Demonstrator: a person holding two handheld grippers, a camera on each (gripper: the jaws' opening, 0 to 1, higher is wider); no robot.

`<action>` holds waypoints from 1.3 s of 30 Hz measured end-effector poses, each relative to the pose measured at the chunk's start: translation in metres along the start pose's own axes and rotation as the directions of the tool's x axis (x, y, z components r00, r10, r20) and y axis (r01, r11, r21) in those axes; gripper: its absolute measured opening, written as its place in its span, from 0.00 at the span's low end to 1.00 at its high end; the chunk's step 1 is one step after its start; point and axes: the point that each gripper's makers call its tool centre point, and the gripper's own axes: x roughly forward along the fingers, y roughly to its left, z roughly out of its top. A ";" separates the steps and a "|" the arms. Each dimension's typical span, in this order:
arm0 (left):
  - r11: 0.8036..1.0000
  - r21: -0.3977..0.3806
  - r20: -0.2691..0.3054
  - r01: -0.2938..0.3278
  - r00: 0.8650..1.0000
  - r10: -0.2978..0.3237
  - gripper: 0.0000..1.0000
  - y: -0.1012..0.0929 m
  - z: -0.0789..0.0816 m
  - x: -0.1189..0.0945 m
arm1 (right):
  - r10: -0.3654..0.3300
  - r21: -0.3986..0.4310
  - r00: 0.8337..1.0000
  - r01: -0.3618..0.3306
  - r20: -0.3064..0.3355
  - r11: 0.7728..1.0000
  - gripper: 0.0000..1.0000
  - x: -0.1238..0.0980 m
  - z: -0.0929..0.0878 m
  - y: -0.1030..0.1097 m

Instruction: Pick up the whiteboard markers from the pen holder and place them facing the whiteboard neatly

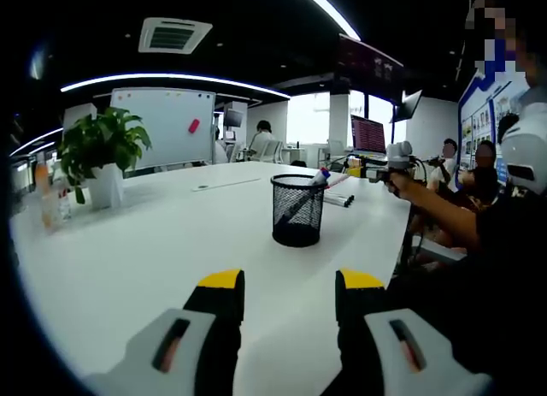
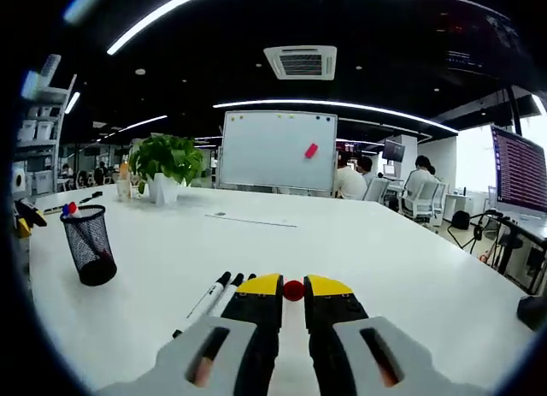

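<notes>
Markers (image 2: 214,295) laid side by side on white surface (image 2: 402,268) beside right claw (image 2: 293,286), clamped on red-capped marker (image 2: 293,290). Mesh pen holder (image 1: 297,209) ahead of left claw (image 1: 289,280), jaws apart. Whiteboard (image 2: 278,150), potted plant (image 1: 101,152) beyond.

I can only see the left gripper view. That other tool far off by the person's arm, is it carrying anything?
Observer: Yes. In the right gripper view, the right tool is closed on a red-capped marker.
Visitor: And the markers lying on the table, how are they arranged?
Observer: The black-capped markers lie side by side next to that tool, caps toward the whiteboard.
Visitor: Anything left in the holder?
Observer: The mesh pen holder shows a red cap and a blue cap at its rim.
</notes>
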 end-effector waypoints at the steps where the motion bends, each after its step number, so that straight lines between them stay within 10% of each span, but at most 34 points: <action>1: 1.000 -0.001 -0.001 0.001 1.000 -0.001 0.44 0.000 0.000 0.000 | 0.005 -0.001 1.000 -0.005 -0.011 1.000 0.13 0.000 -0.003 0.001; 23: 1.000 0.001 -0.002 0.001 1.000 -0.001 0.44 0.000 0.000 0.000 | 0.020 0.023 0.977 -0.015 -0.212 1.000 0.13 0.003 -0.053 0.003; 39: 1.000 0.003 0.000 0.000 1.000 0.000 0.44 -0.001 0.001 0.000 | 0.034 0.046 0.974 -0.024 -0.225 0.999 0.13 0.002 -0.057 0.003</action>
